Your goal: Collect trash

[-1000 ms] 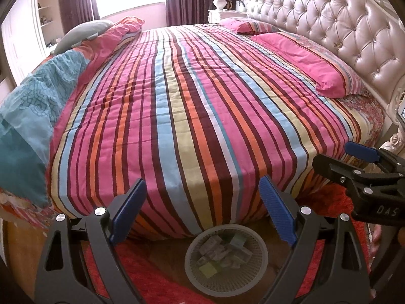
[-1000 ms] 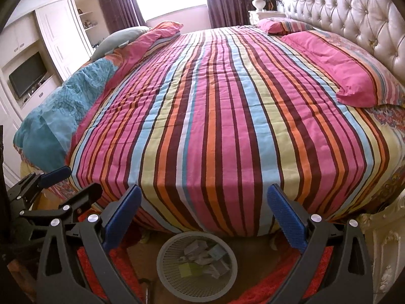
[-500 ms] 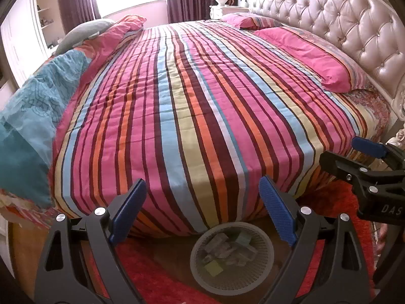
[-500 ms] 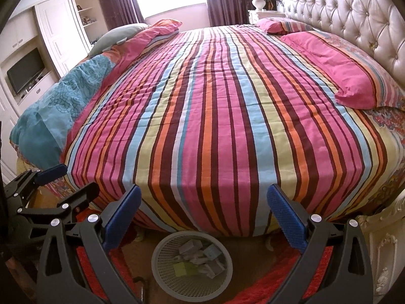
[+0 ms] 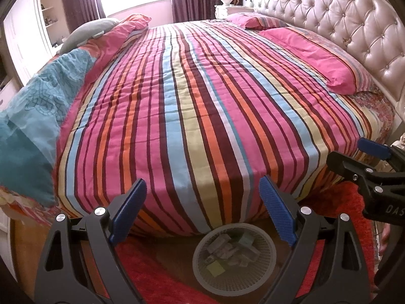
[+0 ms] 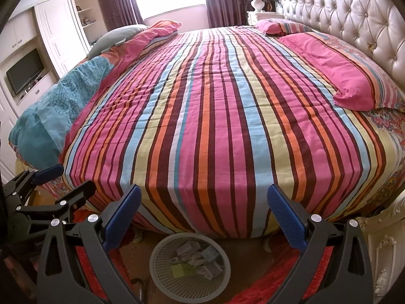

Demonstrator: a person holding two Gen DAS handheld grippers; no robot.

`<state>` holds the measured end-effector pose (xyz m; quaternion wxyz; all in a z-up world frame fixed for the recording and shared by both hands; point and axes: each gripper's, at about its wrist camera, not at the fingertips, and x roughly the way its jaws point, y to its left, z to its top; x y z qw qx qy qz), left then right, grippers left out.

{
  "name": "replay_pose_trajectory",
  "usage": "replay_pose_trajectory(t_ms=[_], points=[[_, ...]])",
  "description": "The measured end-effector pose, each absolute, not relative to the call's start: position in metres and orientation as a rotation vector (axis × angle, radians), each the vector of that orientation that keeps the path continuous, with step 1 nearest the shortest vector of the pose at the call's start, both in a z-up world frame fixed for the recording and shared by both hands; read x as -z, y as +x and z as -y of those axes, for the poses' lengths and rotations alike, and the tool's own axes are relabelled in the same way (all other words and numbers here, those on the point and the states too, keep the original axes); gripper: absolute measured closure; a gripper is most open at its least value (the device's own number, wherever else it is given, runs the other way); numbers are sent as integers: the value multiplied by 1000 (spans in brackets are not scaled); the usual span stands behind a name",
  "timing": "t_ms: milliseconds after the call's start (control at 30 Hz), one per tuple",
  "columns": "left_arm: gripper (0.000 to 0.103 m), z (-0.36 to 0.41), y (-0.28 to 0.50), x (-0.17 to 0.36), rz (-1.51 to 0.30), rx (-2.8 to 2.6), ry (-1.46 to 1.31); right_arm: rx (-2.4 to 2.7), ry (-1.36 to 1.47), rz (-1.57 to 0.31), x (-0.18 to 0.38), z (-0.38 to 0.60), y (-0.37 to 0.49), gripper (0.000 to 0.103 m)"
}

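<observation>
Left wrist: trash basket (image 5: 234,273) below gaping left tool (image 5: 202,210).

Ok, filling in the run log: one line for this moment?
left gripper: open, empty | right gripper: open, empty | wastebasket: on floor by bed, holds trash | striped bedspread: no trash visible

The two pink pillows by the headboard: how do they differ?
The near pillow looks larger and shows a broad plain pink face; the far pillow looks small and mostly striped. The near one lies midway along the headboard; the far one lies beside the nightstand. Both lie flat on the striped bedspread.
</observation>
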<state>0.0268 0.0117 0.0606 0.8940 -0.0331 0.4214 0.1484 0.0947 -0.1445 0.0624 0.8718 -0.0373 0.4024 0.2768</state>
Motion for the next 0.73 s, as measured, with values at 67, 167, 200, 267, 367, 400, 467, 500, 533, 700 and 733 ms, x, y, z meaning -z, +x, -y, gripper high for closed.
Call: replay_pose_trajectory(t_ms=[67,167,200,267,367,400,467,500,533,700,733], points=[[15,-11,25,-62,-861,-326,-59,-580,-79,-842,-63,144,96,8],[15,-9,25,-64,-845,-385,-14,-583,-83,-841,-63,144,96,8],[15,-9,24,-65,-837,-394,-9,-583,-83,-841,-63,144,96,8],[15,-12,23,-68,-837,-375,-30,-581,-81,-842,-63,143,95,8],[15,-14,23,-69,-838,-360,-49,-578,-73,-845,-63,143,94,8],[15,-14,23,-69,-840,-356,-48,-580,-74,-843,-63,143,94,8],[15,-14,23,-69,-844,-345,-53,-576,-78,-839,-63,143,94,8],[15,-15,24,-69,-846,-333,-60,-574,-78,-838,-63,143,94,8],[15,-14,24,-69,-848,-321,-68,-573,-77,-836,-64,142,93,8],[15,-13,25,-69,-850,-302,-81,-570,-77,-837,-64,142,93,8],[15,-13,25,-68,-853,-301,-83,-570,-77,-837,-64,142,93,8]])
